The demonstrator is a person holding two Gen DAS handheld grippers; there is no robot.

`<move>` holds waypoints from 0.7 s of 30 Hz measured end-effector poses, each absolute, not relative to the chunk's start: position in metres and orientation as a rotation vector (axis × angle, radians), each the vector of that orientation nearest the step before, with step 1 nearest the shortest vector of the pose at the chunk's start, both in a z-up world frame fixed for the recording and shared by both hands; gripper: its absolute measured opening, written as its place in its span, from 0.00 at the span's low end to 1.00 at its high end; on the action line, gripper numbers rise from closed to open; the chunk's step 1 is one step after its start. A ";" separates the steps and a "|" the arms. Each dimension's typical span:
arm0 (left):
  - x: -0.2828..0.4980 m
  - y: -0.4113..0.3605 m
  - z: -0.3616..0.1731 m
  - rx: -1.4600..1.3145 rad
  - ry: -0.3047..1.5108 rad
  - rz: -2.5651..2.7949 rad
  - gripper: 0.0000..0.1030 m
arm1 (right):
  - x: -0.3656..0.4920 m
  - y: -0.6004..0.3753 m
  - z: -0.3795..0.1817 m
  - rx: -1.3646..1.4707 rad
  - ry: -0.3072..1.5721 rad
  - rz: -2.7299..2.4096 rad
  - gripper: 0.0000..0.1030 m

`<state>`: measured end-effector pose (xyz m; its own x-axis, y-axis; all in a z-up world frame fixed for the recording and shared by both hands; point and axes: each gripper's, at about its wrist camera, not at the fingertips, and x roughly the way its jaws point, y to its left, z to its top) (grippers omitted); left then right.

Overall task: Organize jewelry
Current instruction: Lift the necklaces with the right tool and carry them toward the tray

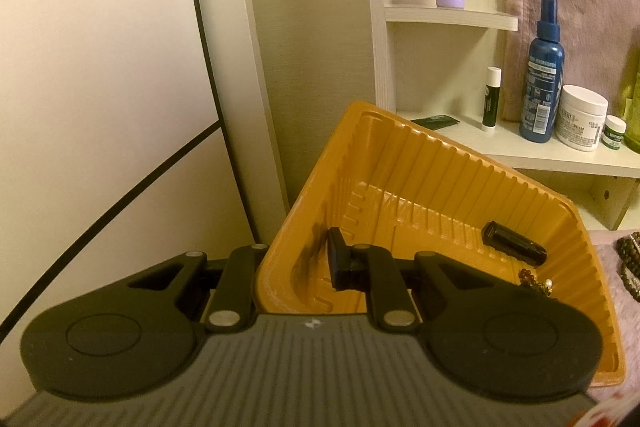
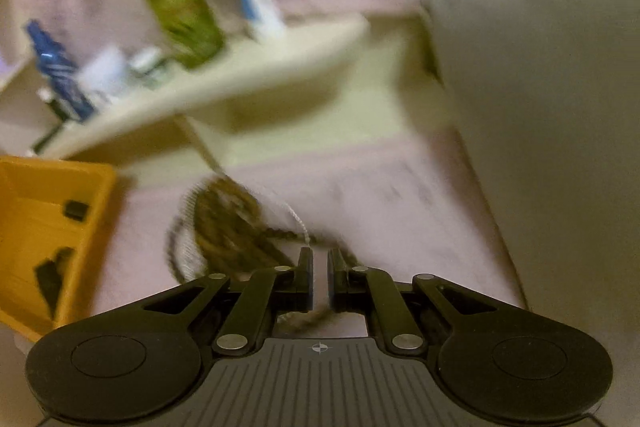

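Left gripper (image 1: 298,263) clamped on the orange tray's (image 1: 404,163) left wall, tilting it to receive jewelry, black tube (image 1: 514,241) and small pieces at its right end; beaded necklace (image 2: 228,223) beside the tray's right edge on pink cloth; right gripper (image 2: 320,269) over it, jaws narrow, grip unclear.

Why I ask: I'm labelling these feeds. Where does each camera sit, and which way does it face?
Left wrist: on the left gripper, facing forward and slightly down into the orange tray before a shelf; its gripper clamps the tray's wall.
Right wrist: on the right gripper, facing steeply down at beaded necklaces on pink cloth; blurred, its gripper shows.
Shared: the tray, the shelf, a blue spray bottle.
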<state>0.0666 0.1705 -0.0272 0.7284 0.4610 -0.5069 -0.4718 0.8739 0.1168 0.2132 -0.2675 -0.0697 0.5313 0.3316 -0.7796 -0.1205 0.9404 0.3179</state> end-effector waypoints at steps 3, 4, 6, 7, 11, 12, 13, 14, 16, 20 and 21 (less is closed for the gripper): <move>0.066 0.170 -0.026 -0.019 0.554 0.513 0.15 | 0.201 -0.280 -0.078 0.295 0.984 0.275 0.13; 0.066 0.170 -0.026 -0.019 0.554 0.514 0.15 | 0.196 -0.281 -0.078 0.317 0.979 0.291 0.13; 0.066 0.170 -0.026 -0.020 0.553 0.516 0.15 | 0.188 -0.280 -0.078 0.374 0.965 0.334 0.13; 0.066 0.170 -0.026 -0.019 0.553 0.517 0.15 | 0.187 -0.279 -0.079 0.405 0.962 0.351 0.13; 0.066 0.170 -0.025 -0.013 0.557 0.514 0.15 | 0.195 -0.266 -0.086 0.438 0.940 0.350 0.13; 0.067 0.170 -0.025 -0.011 0.558 0.513 0.15 | 0.199 -0.263 -0.088 0.438 0.933 0.340 0.13; 0.067 0.170 -0.025 -0.011 0.559 0.513 0.15 | 0.203 -0.262 -0.090 0.442 0.924 0.333 0.13; 0.068 0.170 -0.025 -0.012 0.559 0.514 0.15 | 0.208 -0.261 -0.094 0.449 0.918 0.319 0.13; 0.068 0.170 -0.025 -0.015 0.558 0.515 0.15 | 0.216 -0.263 -0.101 0.481 0.914 0.290 0.13; 0.068 0.169 -0.026 -0.013 0.558 0.517 0.15 | 0.226 -0.267 -0.108 0.522 0.897 0.294 0.08; 0.068 0.169 -0.026 -0.013 0.558 0.517 0.15 | 0.227 -0.267 -0.108 0.512 0.897 0.292 0.02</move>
<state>0.0678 0.1689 -0.0256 0.7242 0.4653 -0.5090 -0.4721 0.8725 0.1258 0.2267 -0.2670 -0.1084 0.5961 0.4478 -0.6664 -0.0306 0.8421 0.5384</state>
